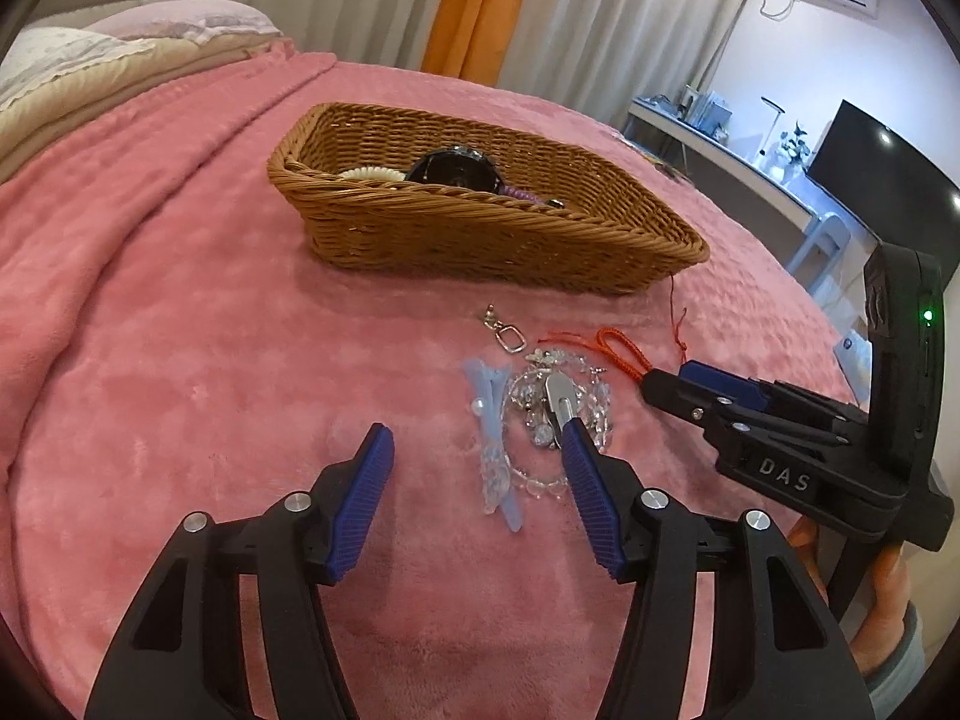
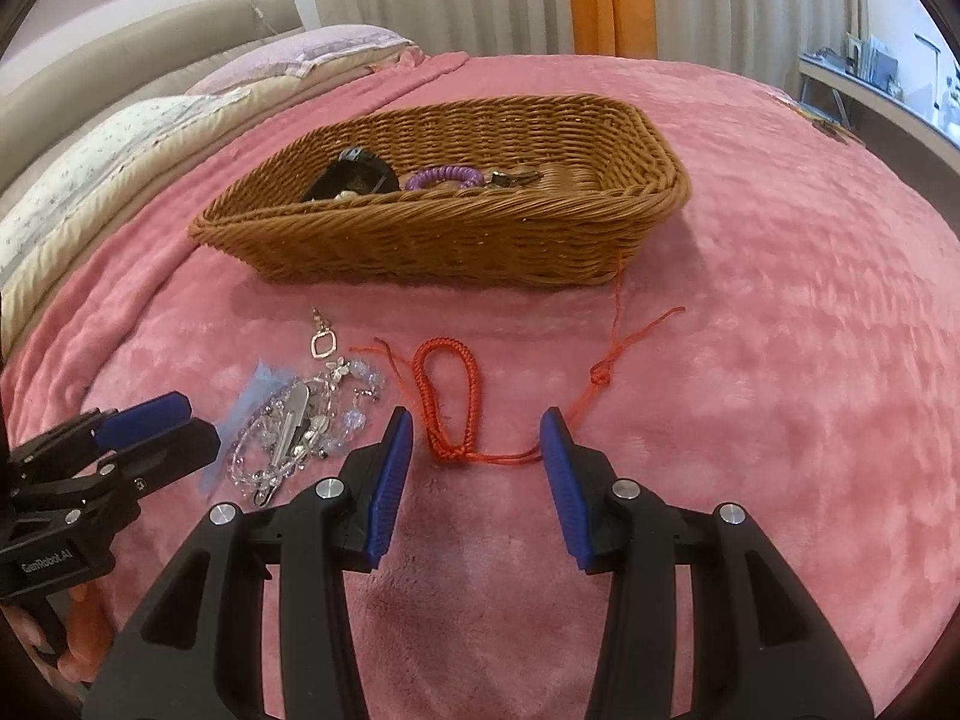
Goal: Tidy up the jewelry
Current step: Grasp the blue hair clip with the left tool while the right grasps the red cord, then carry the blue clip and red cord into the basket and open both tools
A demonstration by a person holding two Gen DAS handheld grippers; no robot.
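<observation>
Surface: a bed under a pink fleece blanket; everything lies on it.
Basket: a brown wicker basket at twelve o'clock from both grippers, well beyond the loose pieces. Inside it, a dark round item, a pale ribbed ring and a purple coiled band.
Loose jewelry: a tangle of clear crystal beads with a silver clip on top, lying between the basket and the grippers. A pale blue hair clip touches the tangle on its nine o'clock side in the left wrist view.
Keyring clasp: a small square metal clasp at twelve o'clock of the bead tangle, just beside it.
Red cord: a braided red cord loop at three o'clock of the beads in the right wrist view; its thin tail runs on toward the basket's near corner.
Left gripper: the left gripper has its jaws spread, nothing pinched. The blue hair clip and part of the bead tangle lie between the tips; its three o'clock tip overlaps the beads in the view, contact unclear.
Right gripper: the right gripper has its jaws spread, pinching nothing. The knotted end of the red loop lies between the tips, and the tail passes by the three o'clock tip.
Hands: fingers in an orange glove hold the right gripper's handle.
</observation>
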